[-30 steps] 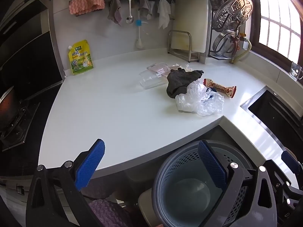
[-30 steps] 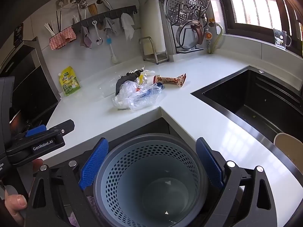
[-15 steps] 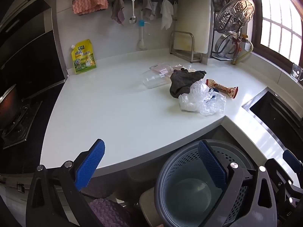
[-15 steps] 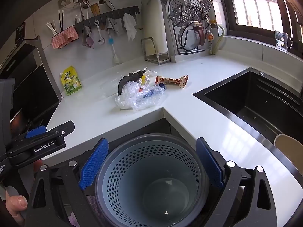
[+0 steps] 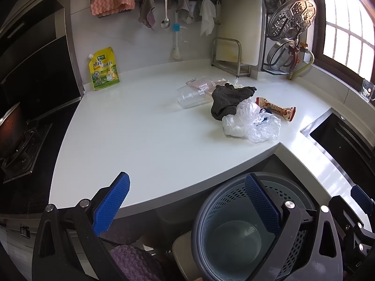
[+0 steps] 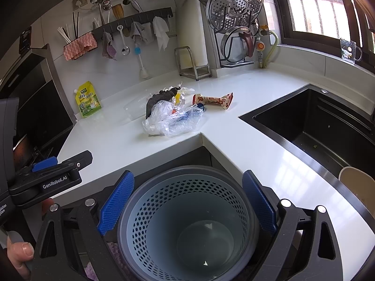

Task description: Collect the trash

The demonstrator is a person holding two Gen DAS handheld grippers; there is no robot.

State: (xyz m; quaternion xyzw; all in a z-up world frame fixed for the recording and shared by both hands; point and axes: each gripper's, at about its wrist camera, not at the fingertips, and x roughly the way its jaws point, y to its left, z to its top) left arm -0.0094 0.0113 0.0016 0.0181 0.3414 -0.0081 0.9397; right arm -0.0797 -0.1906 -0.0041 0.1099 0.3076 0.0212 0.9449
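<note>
Standing at the inner corner of the white surface (image 5: 140,135), the person has both tongs hanging low over the grey perforated bin (image 6: 187,222), which sits on the floor in the notch and looks almost empty apart from a speck or two. The left tongs (image 5: 187,206) are spread wide and hold nothing; the right tongs (image 6: 187,206) are likewise spread, framing the bin's mouth without touching it.

The trash lies ahead of and above both tools, in a loose heap near the corner's edge: a crumpled clear plastic bag (image 5: 253,124) nearest the bin, a dark rag (image 5: 229,100) touching it behind, a clear plastic cup (image 5: 194,93) on its side just to the left, and a red-and-white snack wrapper (image 6: 213,99) just to the right. The wrapper's long axis runs roughly parallel to the back wall, so across the tongs' line of reach.

From the right tongs the heap sits nearly dead ahead; from the left tongs it lies ahead and off to the right. My guess is the right hand has the shorter, straighter path, with the bag as the first thing it meets. Thin film like that may slip or drag its neighbours along.
</note>
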